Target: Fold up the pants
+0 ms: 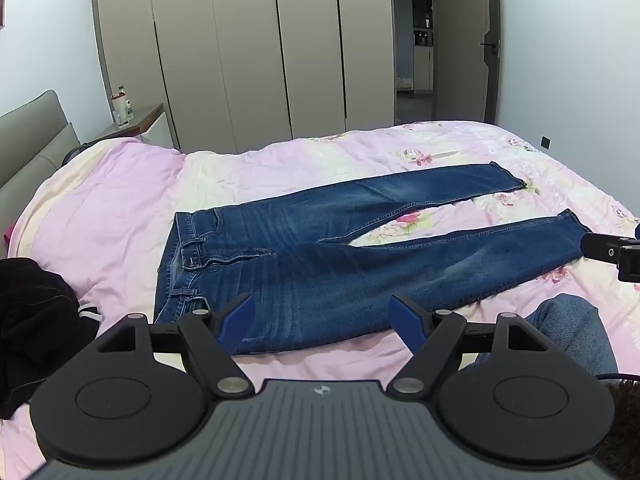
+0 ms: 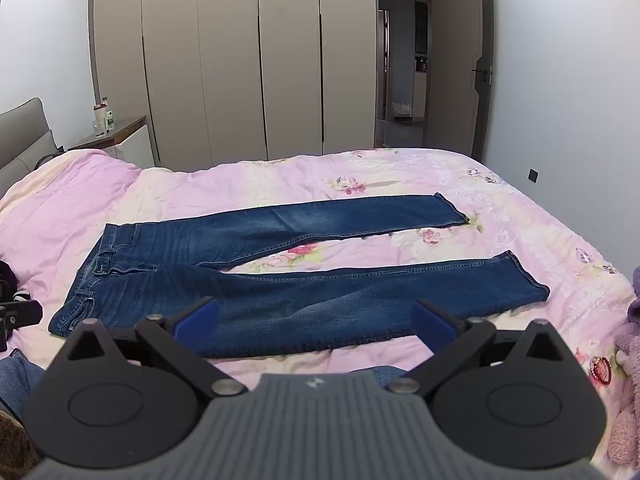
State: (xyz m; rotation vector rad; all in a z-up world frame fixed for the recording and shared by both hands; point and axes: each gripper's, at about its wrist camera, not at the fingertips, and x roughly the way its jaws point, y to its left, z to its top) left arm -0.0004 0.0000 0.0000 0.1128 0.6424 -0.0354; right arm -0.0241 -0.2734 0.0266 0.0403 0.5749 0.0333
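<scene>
I see the blue denim pants (image 1: 320, 264) lying flat on the bed (image 1: 120, 200), on a crumpled pink floral quilt, waistband to my left, both slim legs splayed in a narrow V toward the right. My left gripper (image 1: 322, 316) hovers just short of the near hip, blue-padded fingers (image 1: 240, 320) released and holding nothing; my right gripper (image 2: 316, 320) hangs likewise spread before the near leg

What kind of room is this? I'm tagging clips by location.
A bedroom, most likely: blue jeans lie flat on a bed with a pink floral quilt, a padded headboard stands at left, and tall wardrobe doors line the far wall.
</scene>
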